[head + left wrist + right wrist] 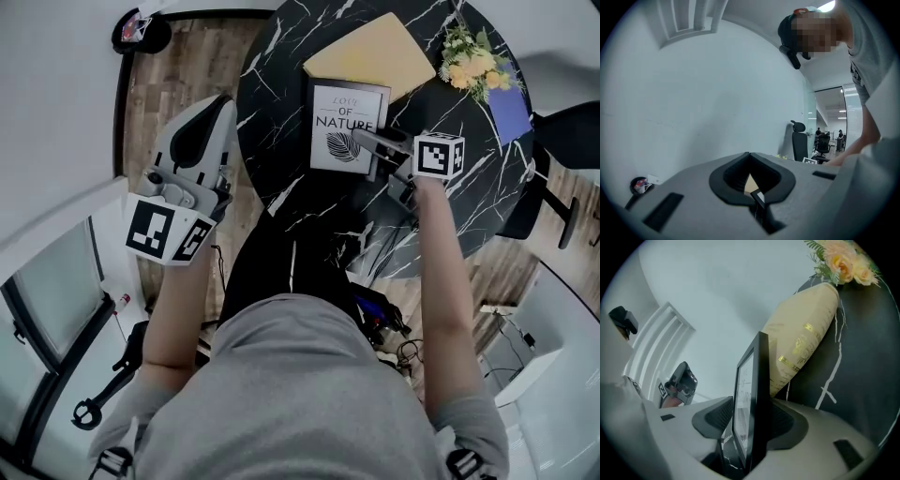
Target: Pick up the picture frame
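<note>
Straddling picture frame (348, 126): right hand-held gripper (378, 150) (jaws apart)

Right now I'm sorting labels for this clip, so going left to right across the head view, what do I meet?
left gripper → picture frame → right gripper, jaws astride the frame's right edge → flowers → blue notebook. The yellow envelope overlaps the frame, so it's left out.
</note>
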